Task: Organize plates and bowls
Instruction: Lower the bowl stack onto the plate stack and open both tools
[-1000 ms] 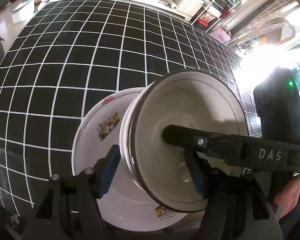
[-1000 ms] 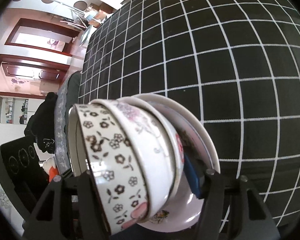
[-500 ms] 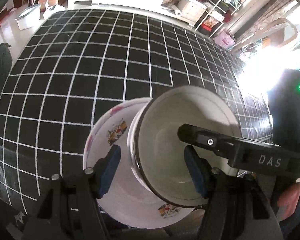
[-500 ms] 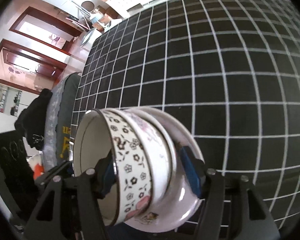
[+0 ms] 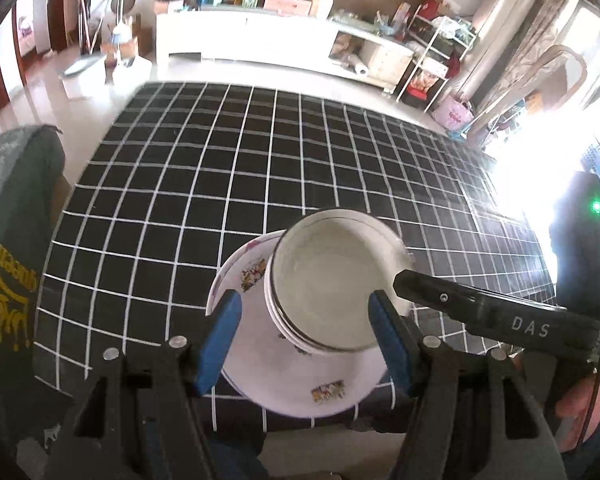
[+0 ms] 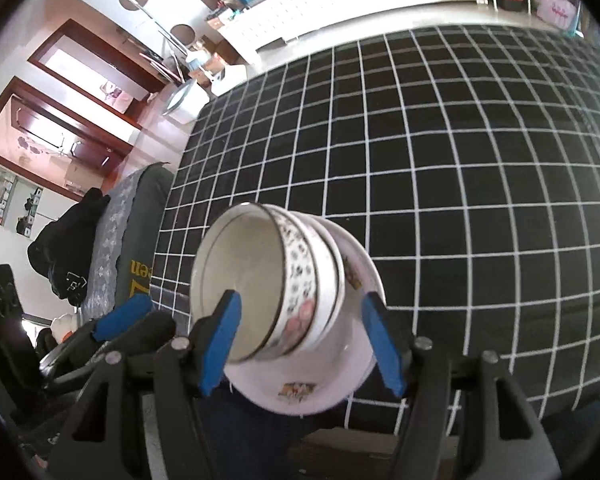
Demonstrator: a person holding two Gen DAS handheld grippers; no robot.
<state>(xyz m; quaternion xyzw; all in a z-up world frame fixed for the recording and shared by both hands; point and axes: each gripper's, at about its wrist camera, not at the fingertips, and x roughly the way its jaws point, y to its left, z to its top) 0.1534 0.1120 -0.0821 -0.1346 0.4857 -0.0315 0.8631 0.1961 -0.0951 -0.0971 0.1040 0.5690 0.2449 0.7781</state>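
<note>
A white plate (image 5: 260,376) with small cartoon prints lies near the front edge of the black grid tablecloth (image 5: 260,152). Stacked bowls (image 5: 332,280) stand on it; the top one is white inside with a floral band outside (image 6: 300,276). My left gripper (image 5: 306,340) is open above and in front of the stack, touching nothing. My right gripper (image 6: 300,340) is open too, its blue pads on either side of the stack in view. The plate also shows in the right wrist view (image 6: 340,384). The right gripper's finger (image 5: 480,316) crosses the left wrist view.
A dark green chair back (image 5: 12,280) with yellow lettering stands left of the table. A white low cabinet (image 5: 260,40) and shelves stand beyond the far edge. The table's front edge runs just under the plate.
Both grippers have pulled back and risen away from the stack. The plate and bowls now look smaller and rest on the table.
</note>
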